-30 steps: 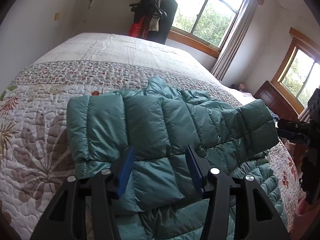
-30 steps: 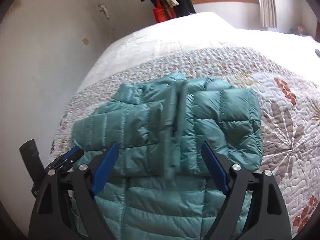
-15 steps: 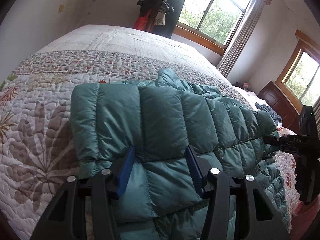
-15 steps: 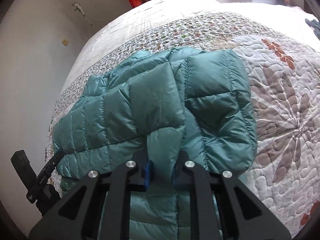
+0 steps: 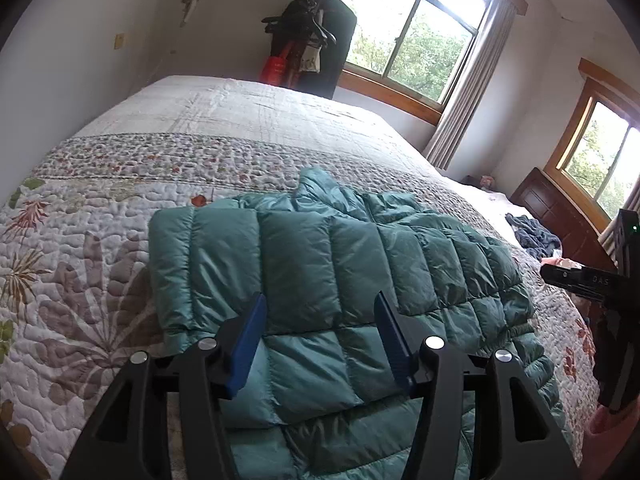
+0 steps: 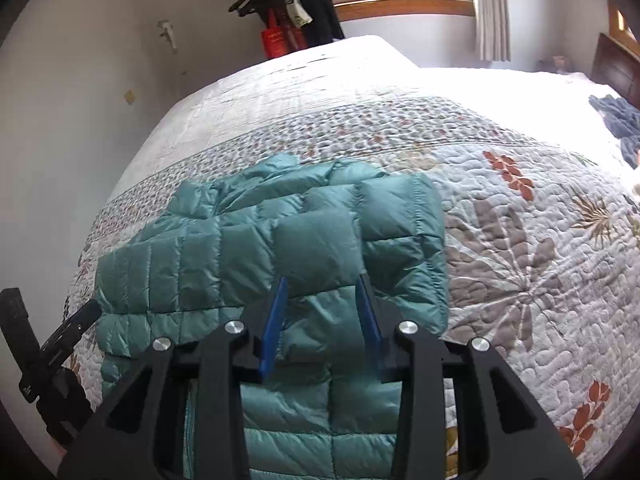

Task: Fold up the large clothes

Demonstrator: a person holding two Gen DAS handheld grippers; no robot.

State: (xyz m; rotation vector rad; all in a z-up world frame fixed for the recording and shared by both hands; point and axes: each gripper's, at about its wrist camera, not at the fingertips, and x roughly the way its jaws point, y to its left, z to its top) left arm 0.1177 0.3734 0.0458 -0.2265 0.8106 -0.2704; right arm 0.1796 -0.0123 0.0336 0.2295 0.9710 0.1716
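**Right claw just let go of the sleeve, both sleeves now folded in**

So half a second back the right claw (image 6: 322, 318) was pinched tight on a fold of the teal puffer jacket (image 6: 280, 248). Now its blue fingers (image 6: 273, 326) are spread apart with nothing between them, hovering over the jacket's middle. The bit it was holding now lies flat across the chest, so I'd say that sleeve fold is done and released. The left claw (image 5: 320, 338) hasn't changed: spread wide, empty, sitting just above the jacket like it did a second ago.

Where's the jacket? On the quilted floral bed (image 5: 80, 280), near the edge closest to the cameras, collar pointing away, both sleeves crossed over the front. My guess is the next thing is folding the body up from the hem.

Count:
- one jacket
- two claws, both empty
- one bed
- two windows (image 5: 412, 44) in the left view
- one crumpled blue cloth (image 5: 534, 236) further along the bed
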